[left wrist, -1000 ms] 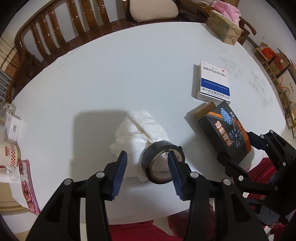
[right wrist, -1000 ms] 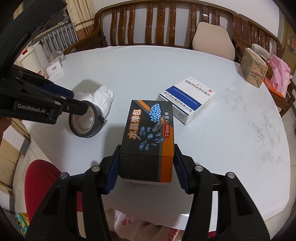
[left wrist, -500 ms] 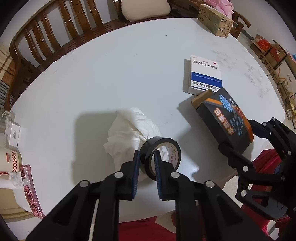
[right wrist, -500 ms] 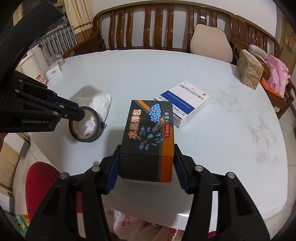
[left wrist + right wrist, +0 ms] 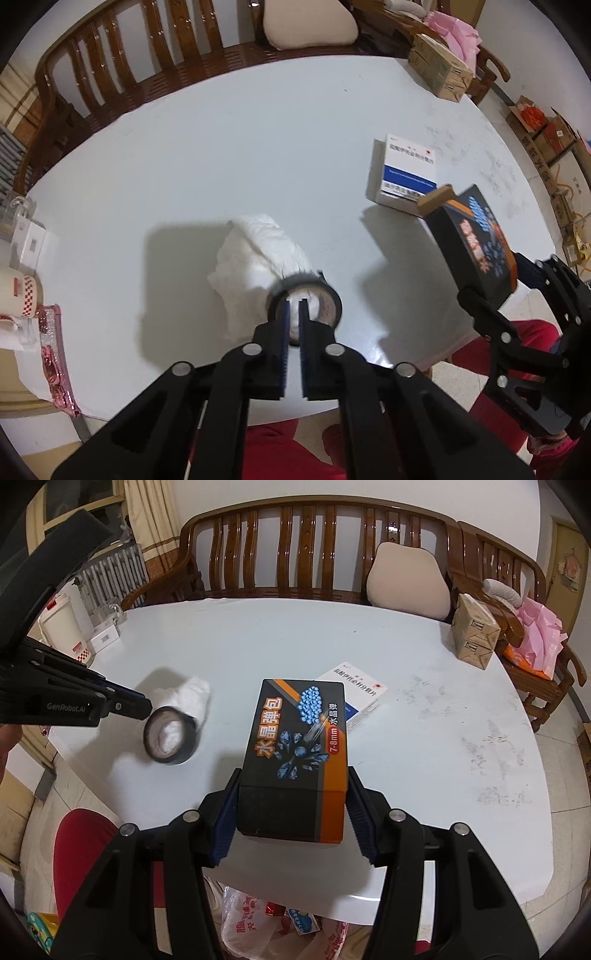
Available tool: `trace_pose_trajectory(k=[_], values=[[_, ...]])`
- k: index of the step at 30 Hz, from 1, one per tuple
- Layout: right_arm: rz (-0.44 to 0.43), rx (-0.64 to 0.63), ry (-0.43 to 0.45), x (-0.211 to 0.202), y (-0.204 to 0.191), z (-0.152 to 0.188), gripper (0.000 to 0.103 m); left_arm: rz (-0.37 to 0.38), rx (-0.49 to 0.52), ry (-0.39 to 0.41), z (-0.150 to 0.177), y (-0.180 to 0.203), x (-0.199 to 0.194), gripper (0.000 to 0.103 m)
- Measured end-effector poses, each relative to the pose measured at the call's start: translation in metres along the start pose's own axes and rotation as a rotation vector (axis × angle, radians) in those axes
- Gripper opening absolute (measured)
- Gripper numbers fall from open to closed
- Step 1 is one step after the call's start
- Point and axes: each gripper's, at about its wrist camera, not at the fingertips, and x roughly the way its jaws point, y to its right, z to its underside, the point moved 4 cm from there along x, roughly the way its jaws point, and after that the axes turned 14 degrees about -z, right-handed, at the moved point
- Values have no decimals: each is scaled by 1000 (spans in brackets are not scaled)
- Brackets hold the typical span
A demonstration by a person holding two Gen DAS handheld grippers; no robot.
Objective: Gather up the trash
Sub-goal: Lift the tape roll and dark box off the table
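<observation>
My left gripper (image 5: 292, 314) is shut on the rim of a black tape roll (image 5: 320, 295) and holds it above the white table (image 5: 221, 155); the roll also shows in the right wrist view (image 5: 168, 738). A crumpled white tissue (image 5: 258, 258) lies on the table just behind the roll. My right gripper (image 5: 291, 805) is shut on a black and orange box (image 5: 299, 746) and holds it over the table's near edge; the box shows in the left wrist view (image 5: 469, 243). A white and blue medicine box (image 5: 404, 173) lies flat beyond it.
A plastic bag with trash (image 5: 277, 923) sits on the floor below the table's near edge. A wooden bench (image 5: 314, 554) with a beige cushion stands behind the table. Brown cartons (image 5: 474, 631) rest at the far right. A cup and small boxes (image 5: 22, 266) sit left.
My left gripper closed on the tape roll's rim and lifted it off the tissue. My right gripper kept hold of the black and orange box and raised it slightly.
</observation>
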Motion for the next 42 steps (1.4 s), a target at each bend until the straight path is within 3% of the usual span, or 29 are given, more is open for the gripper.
trace_pose_trajectory(k=[3, 5, 9, 11, 15, 16, 18, 19, 22, 27, 32, 42], values=[[3, -6, 1, -2, -2, 2, 53, 33, -12, -32, 1, 1, 4, 5], [1, -6, 0, -3, -2, 3, 53, -13, -15, -38, 1, 0, 10, 6], [-4, 0, -4, -2, 0, 5, 53, -25, 1, -46, 0, 1, 17, 7], [-5, 3, -7, 0, 1, 5, 53, -41, 14, -44, 0, 3, 20, 14], [-5, 9, -11, 2, 2, 5, 53, -46, 33, -38, -2, 6, 25, 44], [-6, 11, -11, 2, 3, 5, 53, -46, 32, -34, -3, 6, 26, 45], [-7, 16, -11, 3, 4, 5, 53, -44, 33, -40, -3, 7, 29, 42], [-7, 17, -12, 4, 4, 5, 53, -40, 34, -45, -3, 8, 31, 34], [-7, 18, -16, 6, 4, 6, 53, -43, 44, -54, -2, 9, 35, 24], [-16, 27, -20, 9, 5, 7, 53, -34, 50, -48, -3, 8, 34, 14], [-8, 20, -15, 7, 6, 6, 53, -44, 61, -38, -2, 11, 32, 13], [7, 11, 4, -5, 4, 4, 53, -11, -15, -16, -4, 1, 8, 13]])
